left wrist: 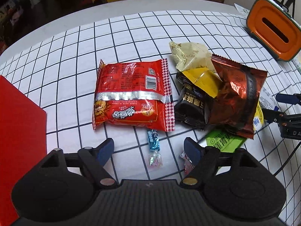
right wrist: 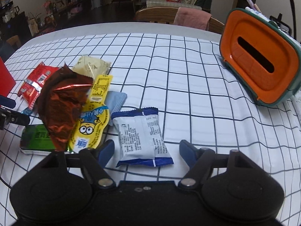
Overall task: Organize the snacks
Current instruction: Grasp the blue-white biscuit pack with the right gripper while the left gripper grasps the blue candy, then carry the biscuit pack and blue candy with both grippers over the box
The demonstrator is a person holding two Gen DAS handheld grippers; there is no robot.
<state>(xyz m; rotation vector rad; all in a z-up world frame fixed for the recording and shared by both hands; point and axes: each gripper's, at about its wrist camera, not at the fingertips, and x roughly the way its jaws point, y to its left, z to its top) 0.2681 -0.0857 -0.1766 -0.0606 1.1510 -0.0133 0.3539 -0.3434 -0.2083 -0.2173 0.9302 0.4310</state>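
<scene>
Evenly and brightly lit from overhead across the checked tablecloth (left wrist: pixel 75 60); dim, murky beyond its far edge. Soft, short shadows. Specular glare on the copper foil bag (left wrist: pixel 235 98). Strong fisheye bowing of grid lines toward frame edges. Slightly soft throughout.
</scene>
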